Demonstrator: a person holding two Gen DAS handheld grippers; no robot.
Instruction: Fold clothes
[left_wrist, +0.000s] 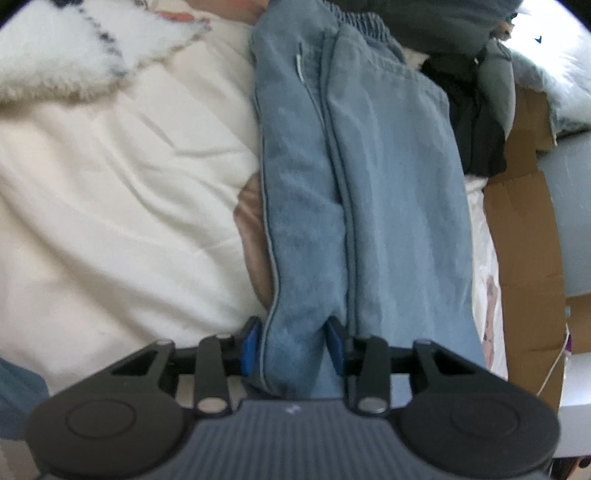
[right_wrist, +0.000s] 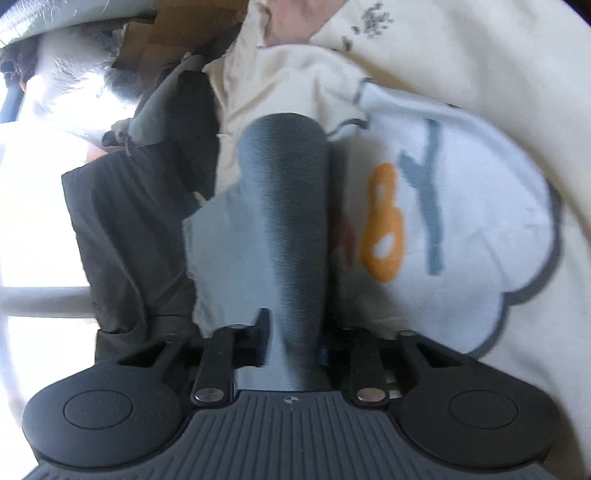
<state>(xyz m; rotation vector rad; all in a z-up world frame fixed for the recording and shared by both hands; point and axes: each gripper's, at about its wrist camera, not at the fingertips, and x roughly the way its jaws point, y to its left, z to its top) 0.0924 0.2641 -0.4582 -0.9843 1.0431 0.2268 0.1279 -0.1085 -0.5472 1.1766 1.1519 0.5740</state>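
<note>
Gripping one blue trousers (left_wrist: 369, 184), two claws: left claw (left_wrist: 293, 345), right claw (right_wrist: 295, 339).

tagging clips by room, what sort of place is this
Probably a bedroom, with clothes being sorted on a bed: a rumpled cream quilt under blue jeans, a heap of dark clothes, and cardboard boxes beside it.

In the right wrist view, a white cloud-shaped patch (right_wrist: 461, 229) with a grey outline, printed on cream fabric (right_wrist: 480, 55), bears large letters. An orange "B" (right_wrist: 384, 225) and a grey-blue "Y" (right_wrist: 432, 192) can be read, lying sideways. A reddish letter beside the "B" is mostly hidden. Nothing legible shows in the left wrist view.
</note>
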